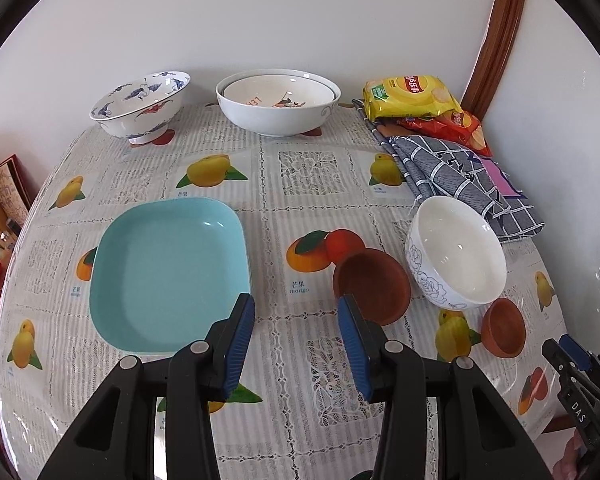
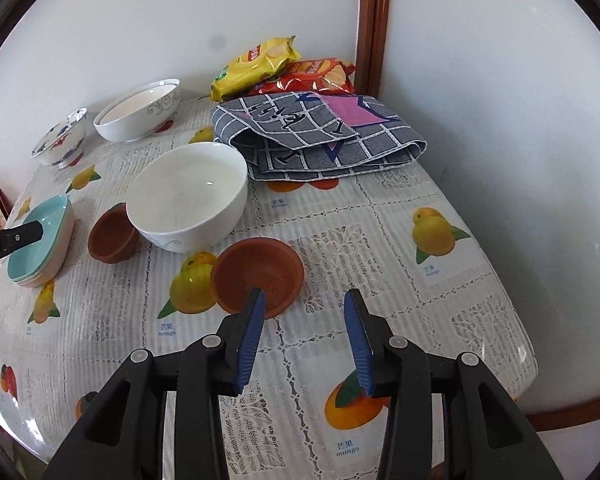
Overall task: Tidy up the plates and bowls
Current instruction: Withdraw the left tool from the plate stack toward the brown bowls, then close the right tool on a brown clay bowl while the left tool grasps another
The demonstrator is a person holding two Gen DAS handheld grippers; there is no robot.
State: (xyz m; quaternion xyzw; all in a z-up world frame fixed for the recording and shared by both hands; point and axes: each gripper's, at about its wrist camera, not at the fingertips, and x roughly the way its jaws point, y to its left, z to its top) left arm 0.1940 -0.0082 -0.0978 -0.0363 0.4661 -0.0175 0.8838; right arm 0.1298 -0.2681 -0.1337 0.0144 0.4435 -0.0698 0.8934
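Note:
A turquoise square plate point(image 1: 168, 272) lies at front left; in the right wrist view point(image 2: 40, 246) it looks like a stack. My left gripper point(image 1: 296, 304) is open and empty between it and a brown clay bowl point(image 1: 374, 284). A white flower-patterned bowl point(image 1: 458, 250) stands right of that, and a second brown clay bowl point(image 1: 504, 332) in front of it. My right gripper point(image 2: 304, 300) is open and empty, its left finger over the rim of that clay bowl point(image 2: 256, 272). At the back stand a blue-patterned bowl point(image 1: 140, 104) and two nested white bowls point(image 1: 278, 102).
Yellow and red crisp bags point(image 1: 412, 96) and a folded grey checked cloth point(image 1: 460, 180) lie at the back right. The table point(image 1: 300, 184) has a fruit-print cover and stands against the wall. Boxes point(image 1: 8, 188) stand beyond its left edge.

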